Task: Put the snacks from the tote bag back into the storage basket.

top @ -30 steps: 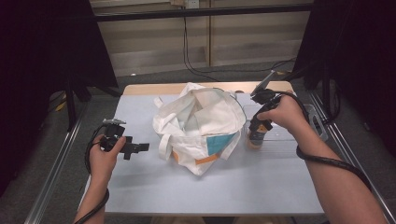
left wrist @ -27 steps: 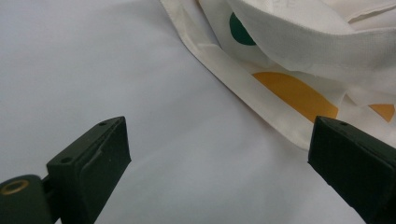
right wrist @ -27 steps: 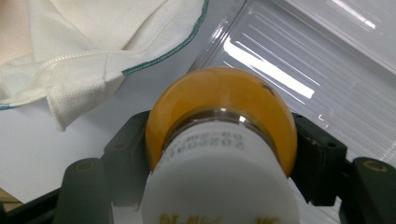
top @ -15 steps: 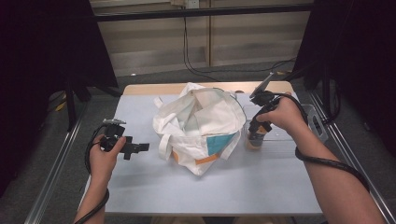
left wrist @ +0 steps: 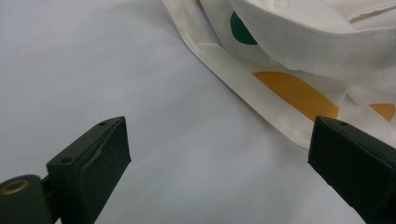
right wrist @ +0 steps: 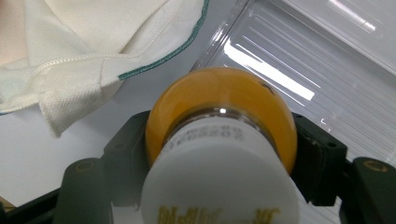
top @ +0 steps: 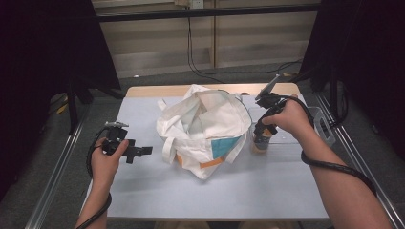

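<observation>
Orange juice fills the bottle that the right gripper pinches between its two black jaws; in the right gripper view the jaws press on the round body from both sides, just below the white cap, which points toward the camera. From the high view the bottle stands upright on the desk toward its right edge, just beside the right side of the cloth bag and touching or close to the clear plastic tray that lies along that edge. The bag, cream with teal and orange patches, slumps open in the middle of the desk, nearer the far edge. The left gripper rests low over the desk near the left edge, pointing at the bag, its jaws spread wide with nothing between them; in the left gripper view a strap of the bag lies on the grey surface ahead of them
</observation>
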